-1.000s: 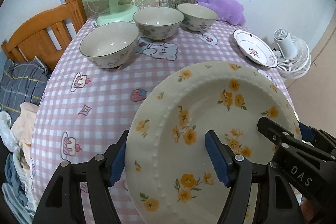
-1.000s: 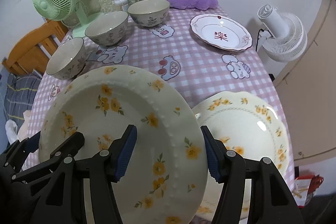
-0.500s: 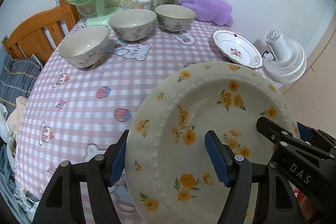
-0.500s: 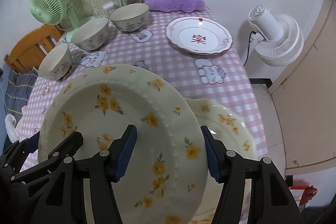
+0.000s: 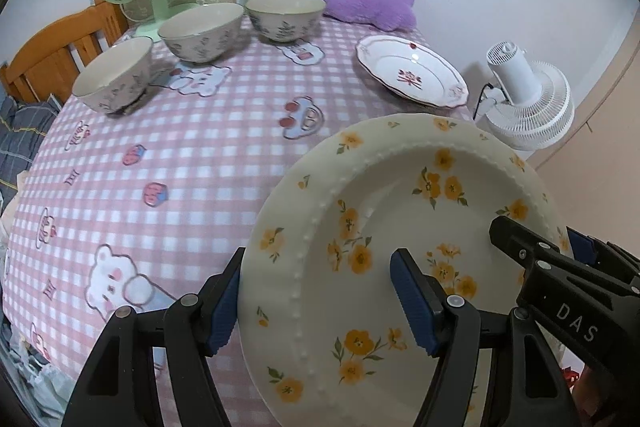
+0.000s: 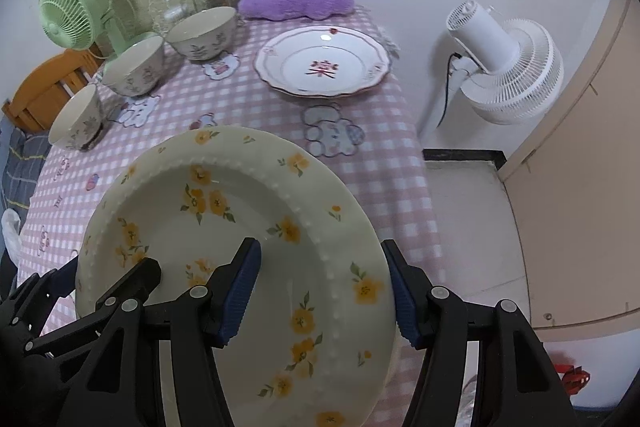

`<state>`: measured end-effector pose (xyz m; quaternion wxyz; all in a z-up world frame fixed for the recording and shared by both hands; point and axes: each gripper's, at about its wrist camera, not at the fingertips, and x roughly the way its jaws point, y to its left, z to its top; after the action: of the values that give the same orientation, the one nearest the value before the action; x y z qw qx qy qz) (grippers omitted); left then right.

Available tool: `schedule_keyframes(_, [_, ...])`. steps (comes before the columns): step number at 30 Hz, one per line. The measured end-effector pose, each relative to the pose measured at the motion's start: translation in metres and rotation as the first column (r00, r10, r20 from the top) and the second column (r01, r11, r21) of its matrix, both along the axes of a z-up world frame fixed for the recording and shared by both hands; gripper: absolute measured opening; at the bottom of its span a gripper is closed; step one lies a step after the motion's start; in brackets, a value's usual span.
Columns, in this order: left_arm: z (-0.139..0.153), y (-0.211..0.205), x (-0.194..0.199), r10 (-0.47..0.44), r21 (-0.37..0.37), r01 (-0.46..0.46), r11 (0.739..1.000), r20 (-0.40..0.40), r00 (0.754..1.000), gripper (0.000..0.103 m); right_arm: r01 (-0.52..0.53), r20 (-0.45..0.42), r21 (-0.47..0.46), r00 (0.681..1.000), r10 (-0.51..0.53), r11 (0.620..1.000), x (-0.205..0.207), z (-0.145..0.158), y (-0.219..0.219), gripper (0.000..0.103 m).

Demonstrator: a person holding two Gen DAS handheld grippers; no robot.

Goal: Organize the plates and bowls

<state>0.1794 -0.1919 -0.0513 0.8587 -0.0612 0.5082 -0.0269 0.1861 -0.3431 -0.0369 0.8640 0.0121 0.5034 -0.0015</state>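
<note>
Gripping opposite rims, left gripper and right gripper fingers hold the yellow-flowered plate between them, above the bench

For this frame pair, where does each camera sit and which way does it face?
Left wrist: on the left gripper, looking down across the checked table; its fingers straddle the yellow-flowered plate rim, right gripper alongside.
Right wrist: on the right gripper, same plate, left gripper alongside.
Shared: plate, three bowls, red-patterned plate, both fans.
</note>
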Motion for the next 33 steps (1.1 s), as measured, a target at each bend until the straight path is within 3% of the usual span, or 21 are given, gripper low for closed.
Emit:
schedule_keyframes(15, [-0.03,-0.044,0.003,-0.045,-0.046,0.042,0.998,-0.081,0.996,0.07,0.048,-0.064,-0.02,0.997,-0.049,0.999,-0.009,-0.021,-0.048,0.064])
schedule_keyframes(24, [-0.044,-0.048,0.005,-0.03,-0.023,0.028,0.999,-0.123,0.992,0.072,0.036,-0.106,-0.013,0.994,-0.038,0.999,-0.007,-0.035,-0.053,0.064])
schedule_keyframes(33, [-0.047,-0.049,0.007,-0.022,0.024,0.024,0.999,-0.105,0.994,0.074,0.029,-0.126,-0.015,0.992,-0.03,0.999,-0.006,-0.044,-0.05,0.062])
